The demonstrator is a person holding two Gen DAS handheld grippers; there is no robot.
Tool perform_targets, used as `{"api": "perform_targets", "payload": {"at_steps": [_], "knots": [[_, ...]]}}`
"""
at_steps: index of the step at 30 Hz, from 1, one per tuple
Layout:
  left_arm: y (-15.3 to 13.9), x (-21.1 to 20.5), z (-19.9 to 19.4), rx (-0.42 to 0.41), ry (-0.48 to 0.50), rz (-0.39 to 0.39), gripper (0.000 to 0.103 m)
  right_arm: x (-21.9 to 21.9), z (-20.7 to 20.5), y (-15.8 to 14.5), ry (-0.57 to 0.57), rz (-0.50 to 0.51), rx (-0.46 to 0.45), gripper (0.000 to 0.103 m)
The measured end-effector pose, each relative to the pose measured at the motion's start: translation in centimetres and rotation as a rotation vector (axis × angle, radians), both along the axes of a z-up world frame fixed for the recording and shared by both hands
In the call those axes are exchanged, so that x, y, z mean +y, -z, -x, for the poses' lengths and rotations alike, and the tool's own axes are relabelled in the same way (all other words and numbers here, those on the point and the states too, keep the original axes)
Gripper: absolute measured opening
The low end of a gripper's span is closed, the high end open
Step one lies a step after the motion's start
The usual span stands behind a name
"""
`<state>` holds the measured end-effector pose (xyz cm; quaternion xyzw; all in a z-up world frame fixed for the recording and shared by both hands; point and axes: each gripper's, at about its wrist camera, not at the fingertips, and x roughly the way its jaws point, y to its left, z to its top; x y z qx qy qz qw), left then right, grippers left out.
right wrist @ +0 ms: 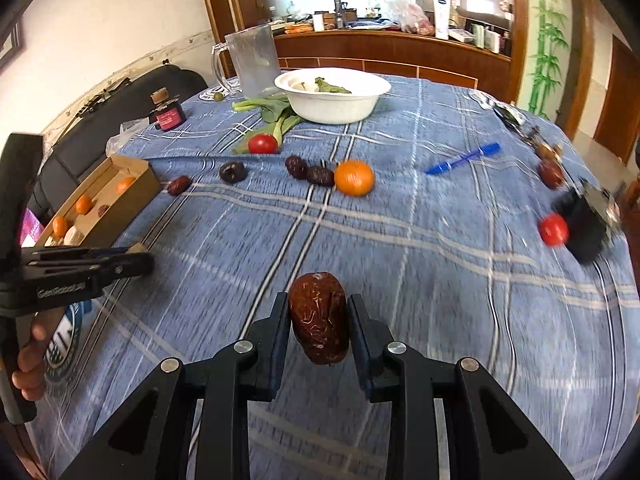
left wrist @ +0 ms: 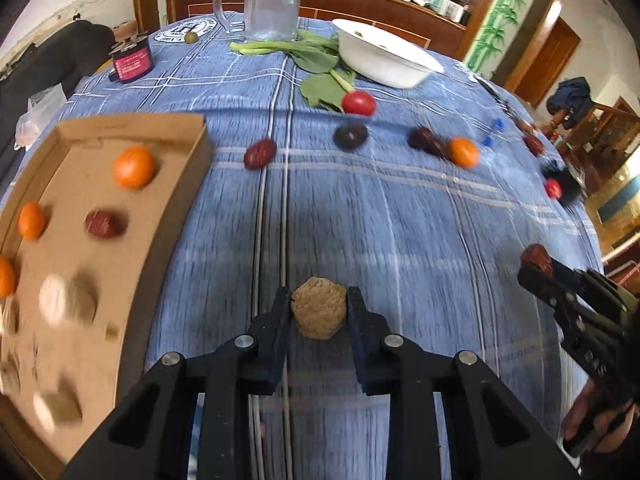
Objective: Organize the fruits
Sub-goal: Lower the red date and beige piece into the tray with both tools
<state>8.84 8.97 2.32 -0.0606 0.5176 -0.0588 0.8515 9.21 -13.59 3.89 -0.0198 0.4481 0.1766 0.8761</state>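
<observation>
- While the left tool clenches a tan biscuit above the surface, the cardboard box sits at the left edge.
- The right tool grips a red date over the near edge.

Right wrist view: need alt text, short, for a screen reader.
The right gripper holds a wrinkled red date between its fingers above a blue plaid tablecloth. Beyond lie more dates, a tangerine, tomatoes, a blue pen and a white bowl; the cardboard box sits far left.
</observation>
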Motion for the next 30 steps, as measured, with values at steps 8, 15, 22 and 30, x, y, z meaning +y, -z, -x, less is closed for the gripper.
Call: {"api": "perform_targets", "payload": {"at_steps": [8,15,22,30], "knots": [[-1.2,-0.5,5.4,-0.038,0.098,0.004,0.026,-0.5,4.2,0.0,0.076,-0.006,0.029,0.03],[-1.1,0.2,7.3,-0.018,0.126,0.044,0.026,-0.3,6.6,0.5,0.138,-0.024,0.065,0.031],[-2.2,0.8,8.5,-0.061,0.127,0.002,0.026,1.2,7.5,0.4,0.158,-0.017,0.07,0.031],[-4.0,2.2,9.3,-0.095,0.118,-0.007,0.026,4.0,7.6,-0.5,0.128,0.004,0.058,0.031]]}}
